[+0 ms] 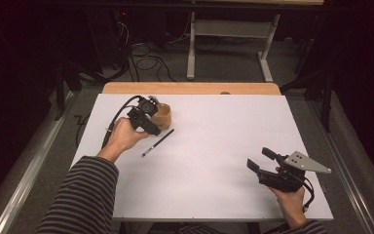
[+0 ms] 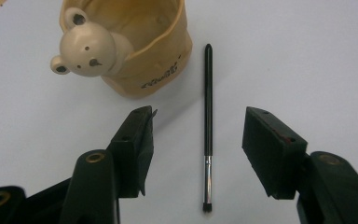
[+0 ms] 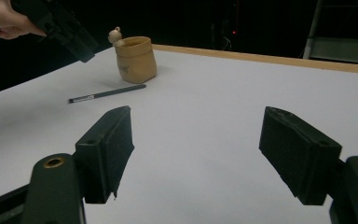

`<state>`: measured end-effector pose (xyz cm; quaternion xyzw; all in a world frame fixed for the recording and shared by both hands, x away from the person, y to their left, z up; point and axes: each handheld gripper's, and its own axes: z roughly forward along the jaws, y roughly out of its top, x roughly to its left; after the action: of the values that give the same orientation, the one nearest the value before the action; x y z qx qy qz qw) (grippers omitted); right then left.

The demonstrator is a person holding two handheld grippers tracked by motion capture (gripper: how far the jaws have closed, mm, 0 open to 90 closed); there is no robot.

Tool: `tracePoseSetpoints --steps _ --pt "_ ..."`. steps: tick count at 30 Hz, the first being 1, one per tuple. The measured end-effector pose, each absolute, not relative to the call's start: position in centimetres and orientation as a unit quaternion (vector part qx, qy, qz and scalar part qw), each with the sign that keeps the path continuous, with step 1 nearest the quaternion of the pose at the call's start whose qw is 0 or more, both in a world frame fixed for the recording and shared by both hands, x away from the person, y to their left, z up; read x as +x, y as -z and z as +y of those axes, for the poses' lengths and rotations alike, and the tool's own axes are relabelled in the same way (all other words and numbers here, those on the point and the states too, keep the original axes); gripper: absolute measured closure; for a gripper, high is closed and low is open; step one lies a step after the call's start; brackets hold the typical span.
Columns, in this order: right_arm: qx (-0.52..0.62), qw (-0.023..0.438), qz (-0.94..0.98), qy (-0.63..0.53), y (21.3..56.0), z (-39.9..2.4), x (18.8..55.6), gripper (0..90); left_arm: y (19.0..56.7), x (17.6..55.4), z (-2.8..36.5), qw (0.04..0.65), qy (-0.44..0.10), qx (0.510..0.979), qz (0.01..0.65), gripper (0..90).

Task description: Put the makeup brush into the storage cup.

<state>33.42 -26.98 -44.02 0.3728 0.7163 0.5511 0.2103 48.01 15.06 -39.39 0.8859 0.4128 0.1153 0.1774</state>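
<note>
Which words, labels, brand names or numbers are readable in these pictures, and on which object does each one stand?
Bear pen holder: one short line of dark script low on its tan wall, too small and blurred to read.
Black pen: a pale printed band near one end, too small to read.
Nothing else readable shows on the white table.
</note>
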Motion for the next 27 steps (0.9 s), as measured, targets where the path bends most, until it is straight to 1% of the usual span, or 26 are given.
tracePoseSetpoints --steps 14,27 --pt "0.369 0.207 0.719 -0.551 44.0 -26.9 33.4 27.9 40.4 48.4 14.5 0.148 -0.102 0.896 0.406 46.9" --pt "0.366 0.205 0.721 -0.551 44.1 -26.9 33.4 28.3 41.5 48.7 14.2 0.135 -0.086 0.901 0.402 52.7"
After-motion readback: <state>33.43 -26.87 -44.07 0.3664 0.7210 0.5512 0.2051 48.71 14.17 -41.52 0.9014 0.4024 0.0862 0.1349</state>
